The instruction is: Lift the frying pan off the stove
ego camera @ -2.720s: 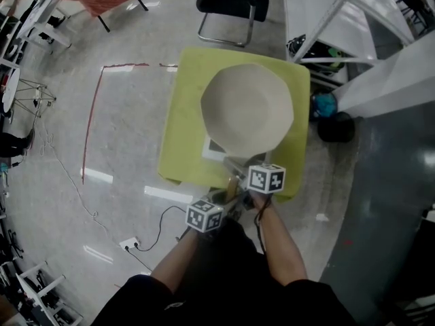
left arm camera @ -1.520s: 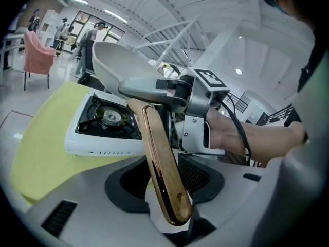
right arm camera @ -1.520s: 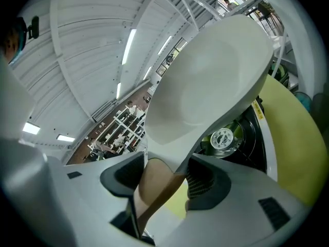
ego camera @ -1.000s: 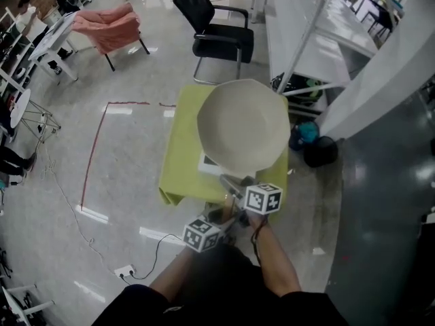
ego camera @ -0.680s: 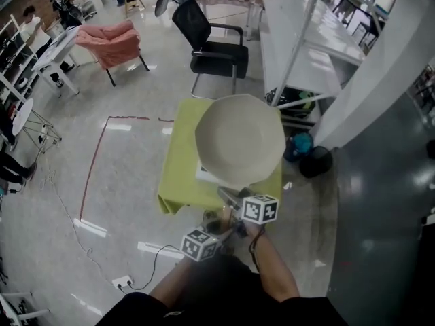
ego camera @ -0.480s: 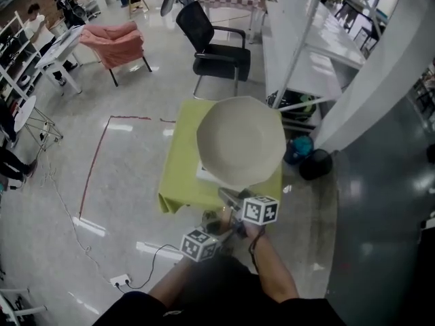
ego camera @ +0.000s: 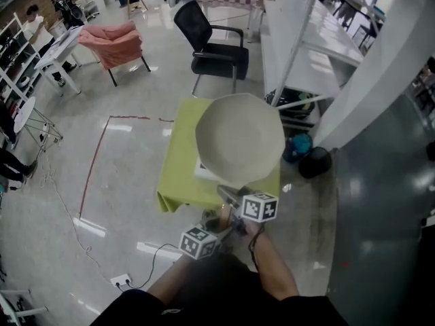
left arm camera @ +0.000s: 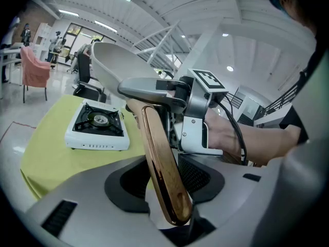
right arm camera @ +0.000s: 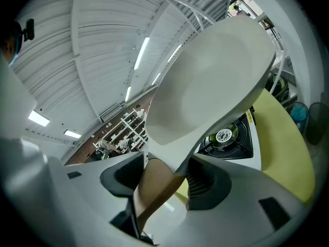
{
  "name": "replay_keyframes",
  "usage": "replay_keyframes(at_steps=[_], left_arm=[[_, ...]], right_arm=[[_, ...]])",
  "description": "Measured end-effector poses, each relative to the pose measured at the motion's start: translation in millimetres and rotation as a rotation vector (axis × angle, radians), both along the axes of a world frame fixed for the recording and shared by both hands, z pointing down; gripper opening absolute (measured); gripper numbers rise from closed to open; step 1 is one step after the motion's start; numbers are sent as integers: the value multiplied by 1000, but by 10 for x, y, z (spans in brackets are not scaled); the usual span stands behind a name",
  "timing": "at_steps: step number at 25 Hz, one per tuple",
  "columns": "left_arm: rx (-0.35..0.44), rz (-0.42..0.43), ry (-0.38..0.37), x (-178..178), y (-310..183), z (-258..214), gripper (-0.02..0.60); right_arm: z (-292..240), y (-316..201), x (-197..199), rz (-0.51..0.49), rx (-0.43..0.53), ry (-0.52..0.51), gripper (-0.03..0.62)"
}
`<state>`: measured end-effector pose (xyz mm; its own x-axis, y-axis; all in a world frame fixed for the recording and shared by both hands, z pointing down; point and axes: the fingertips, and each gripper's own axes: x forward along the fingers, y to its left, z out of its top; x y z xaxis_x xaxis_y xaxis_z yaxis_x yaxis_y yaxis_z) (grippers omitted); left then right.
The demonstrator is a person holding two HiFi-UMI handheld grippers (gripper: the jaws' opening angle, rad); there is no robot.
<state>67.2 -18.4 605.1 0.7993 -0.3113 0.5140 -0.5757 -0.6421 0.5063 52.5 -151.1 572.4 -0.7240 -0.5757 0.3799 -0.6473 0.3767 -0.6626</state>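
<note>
**Pan Is Up, Stove Is Bare**

The frying pan (ego camera: 239, 138) is in the air. It hangs over the small white stove (left arm camera: 97, 125), and the two do not touch. The stove sits alone on the yellow-green tabletop (ego camera: 178, 161).

Both tools hold the pan's brown handle (left arm camera: 159, 163). The left hand-held gripper (left arm camera: 164, 180) is closed on the far end of the handle, close to the person. The right hand-held gripper (right arm camera: 159, 181) is closed on the handle too, nearer to the bowl of the pan. They sit one behind the other.

The pan looks big, hard and stiff. It will not bend. I think most of its weight is out at the round end, far from the grip, so it will want to tip down. The handle looks smooth and shiny, so it may slip or roll in the jaws. Two holds on the handle, with one near the bowl, seems the best way to carry it.

The tabletop is small, and the pan covers much of it. Tall white shelves (ego camera: 306, 39) stand close on the right, with bags (ego camera: 314, 161) on the floor just beside the tabletop. A black chair (ego camera: 217, 36) stands past the far edge. The floor (ego camera: 102, 182) on the left is wide and open, so that side has the most room to swing the pan.
</note>
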Motion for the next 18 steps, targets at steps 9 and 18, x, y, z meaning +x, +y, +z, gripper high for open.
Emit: replay_keyframes(at_steps=[9, 18], left_arm=[[34, -20, -2, -2, -112, 6, 206], [21, -19, -11, -15, -118, -11, 207]], right_arm=[[-26, -68, -34, -14, 21, -16, 261], [13, -94, -36, -19, 3, -16, 261]])
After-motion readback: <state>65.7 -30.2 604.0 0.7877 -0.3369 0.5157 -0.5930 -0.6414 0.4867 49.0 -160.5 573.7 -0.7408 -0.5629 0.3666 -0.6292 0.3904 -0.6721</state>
